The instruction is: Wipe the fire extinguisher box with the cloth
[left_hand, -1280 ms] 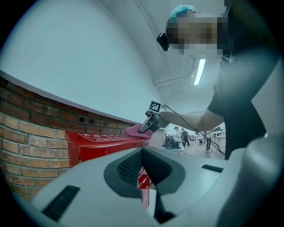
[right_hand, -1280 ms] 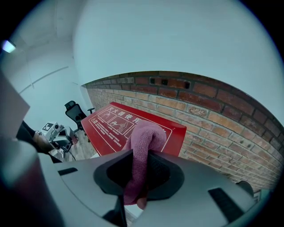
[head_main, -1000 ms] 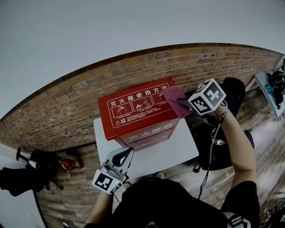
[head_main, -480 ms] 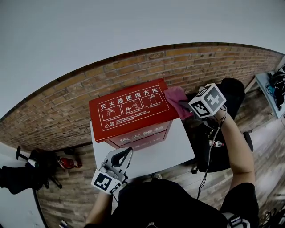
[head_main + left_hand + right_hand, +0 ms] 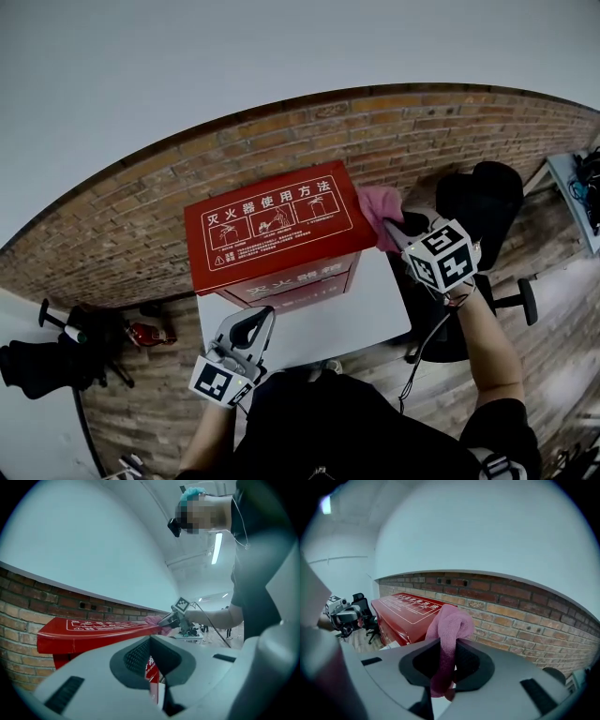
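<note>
The red fire extinguisher box stands on a white table, its lid printed with white instructions. My right gripper is shut on a pink cloth, which sits just off the lid's right edge. In the right gripper view the cloth hangs folded between the jaws, with the box to the left and beyond. My left gripper hovers over the table's near edge in front of the box, shut and holding nothing. From the left gripper view, the box is ahead at lid height.
A wall with a brick lower part and white above runs behind the box. A black office chair stands to the right of the table. A dark bag and a small red item lie on the floor at left.
My right gripper has drawn back toward me and lower, taking the cloth from the lid's right corner to just beside its right edge. The left gripper has hardly moved.
</note>
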Demonstrator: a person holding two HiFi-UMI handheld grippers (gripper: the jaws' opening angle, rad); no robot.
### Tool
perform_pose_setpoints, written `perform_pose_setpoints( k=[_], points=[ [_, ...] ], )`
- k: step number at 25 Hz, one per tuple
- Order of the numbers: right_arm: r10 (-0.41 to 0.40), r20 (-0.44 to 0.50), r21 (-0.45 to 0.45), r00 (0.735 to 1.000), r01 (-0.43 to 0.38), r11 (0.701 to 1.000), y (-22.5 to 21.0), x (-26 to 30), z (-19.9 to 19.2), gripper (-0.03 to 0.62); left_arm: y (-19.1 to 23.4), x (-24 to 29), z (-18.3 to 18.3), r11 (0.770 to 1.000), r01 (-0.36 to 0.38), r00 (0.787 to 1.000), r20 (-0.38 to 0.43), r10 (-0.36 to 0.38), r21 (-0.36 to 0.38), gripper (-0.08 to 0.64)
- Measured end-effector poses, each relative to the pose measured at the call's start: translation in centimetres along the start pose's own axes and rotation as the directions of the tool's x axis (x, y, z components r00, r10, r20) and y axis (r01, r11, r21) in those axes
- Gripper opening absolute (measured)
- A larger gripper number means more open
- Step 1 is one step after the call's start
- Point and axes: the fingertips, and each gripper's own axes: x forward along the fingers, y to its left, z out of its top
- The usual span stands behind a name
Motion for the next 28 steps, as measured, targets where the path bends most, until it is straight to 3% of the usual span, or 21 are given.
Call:
perform_pose_setpoints(
  k=[3, 8, 20, 28],
  points=[
    [-0.093, 0.098, 0.008, 0.991, 0.093, 0.996, 0.1, -1.2, -0.5, 0.078, 0.0, 0.4, -0.2, 1.0, 0.008, 1.0, -0.002, -0.008, 0.001, 0.048],
    [-0.244, 0.228, 0.042, 0.943, 0.241, 0.97, 1.8, -3.5, -2.5, 0.078, 0.4, 0.9, 0.5, 1.0, 0.003, 0.998, 0.057, -0.002, -0.016, 0.046],
    [-0.404, 0.366, 0.193, 0.838, 0.357, 0.914, 7.8, -6.6, -6.1, 0.078, 3.0, 0.3, 0.7, 0.999, -0.05, 0.995, 0.088, 0.049, -0.001, 0.046],
    [-0.383, 0.378, 0.166, 0.843, 0.346, 0.924, 12.9, -5.7, -6.7, 0.078, 3.8, -1.1, 0.2, 0.999, -0.043, 0.995, 0.091, 0.043, -0.007, 0.047]
  ],
)
